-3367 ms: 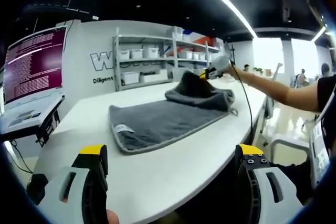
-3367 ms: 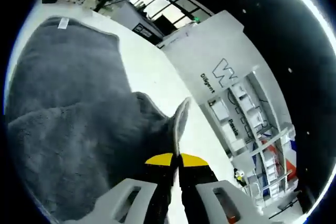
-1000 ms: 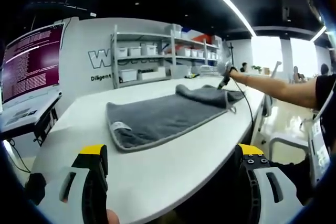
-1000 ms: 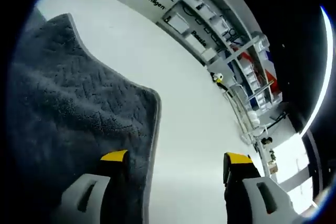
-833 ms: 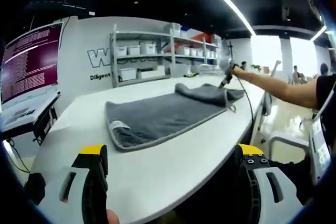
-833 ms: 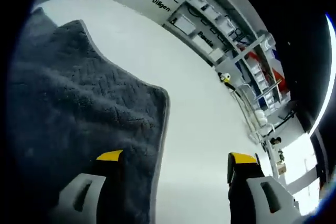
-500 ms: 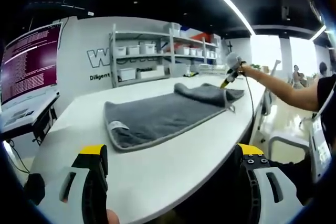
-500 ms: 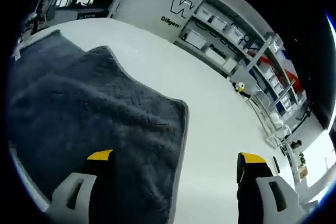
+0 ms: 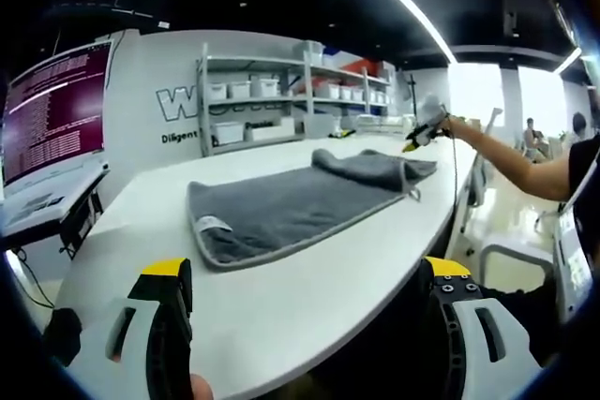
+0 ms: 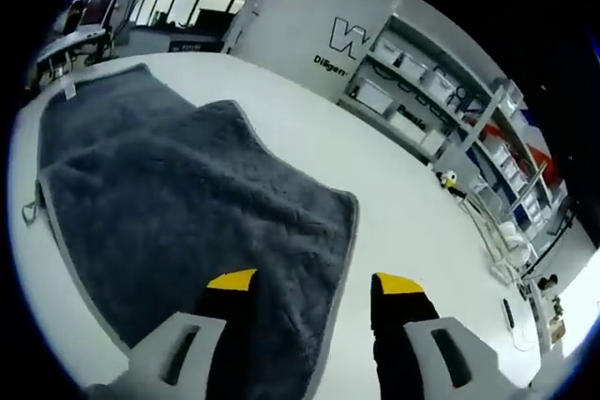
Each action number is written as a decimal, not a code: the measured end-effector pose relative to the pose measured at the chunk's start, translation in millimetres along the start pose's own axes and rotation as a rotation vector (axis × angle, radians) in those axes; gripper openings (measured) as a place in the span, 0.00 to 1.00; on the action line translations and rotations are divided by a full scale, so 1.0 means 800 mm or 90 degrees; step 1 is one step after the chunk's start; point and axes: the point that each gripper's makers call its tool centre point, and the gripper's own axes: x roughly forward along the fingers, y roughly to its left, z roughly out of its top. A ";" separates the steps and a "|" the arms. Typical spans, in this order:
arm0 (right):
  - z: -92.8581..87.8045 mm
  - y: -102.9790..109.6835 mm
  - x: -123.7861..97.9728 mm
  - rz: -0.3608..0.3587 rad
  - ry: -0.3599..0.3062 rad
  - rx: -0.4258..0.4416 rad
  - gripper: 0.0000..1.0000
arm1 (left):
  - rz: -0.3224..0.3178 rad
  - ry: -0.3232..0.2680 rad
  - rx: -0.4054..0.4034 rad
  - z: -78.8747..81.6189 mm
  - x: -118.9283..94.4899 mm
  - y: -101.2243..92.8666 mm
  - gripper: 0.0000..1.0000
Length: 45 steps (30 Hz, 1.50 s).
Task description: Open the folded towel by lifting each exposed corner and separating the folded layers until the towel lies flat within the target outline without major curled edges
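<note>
White bench (image 9: 309,278) fills lower half of your left gripper view; shelving rack (image 9: 272,105) with bins against wall at upper centre, monitor (image 9: 52,119) at left edge. Grey towel (image 9: 291,199) lies mid-frame on bench, far end doubled over itself. Since 3.4 s ago, your right gripper (image 10: 309,283) has let go of towel corner and pulled up; its jaws now gape narrowly above folded layer. Your arm (image 9: 511,156) reaches in from right, held over far bench edge. Left gripper (image 9: 305,274) low in frame, jaws wide, holding nothing.
</note>
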 end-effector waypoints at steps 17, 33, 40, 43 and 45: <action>-0.033 0.015 0.064 0.087 0.013 0.109 0.04 | -0.002 -0.001 0.001 0.000 0.001 -0.001 0.99; -0.054 0.026 0.041 0.061 0.025 0.105 0.00 | -0.005 0.005 0.003 -0.002 0.003 -0.002 0.99; -0.070 -0.005 0.042 0.030 0.048 0.098 0.00 | 0.001 0.004 -0.002 -0.003 0.001 0.001 0.99; -0.074 -0.020 0.045 0.022 0.051 0.101 0.00 | 0.001 0.003 -0.002 -0.003 0.000 0.001 0.99; -0.075 -0.027 0.048 0.023 0.052 0.105 0.00 | 0.001 0.003 -0.002 -0.002 0.000 0.001 0.99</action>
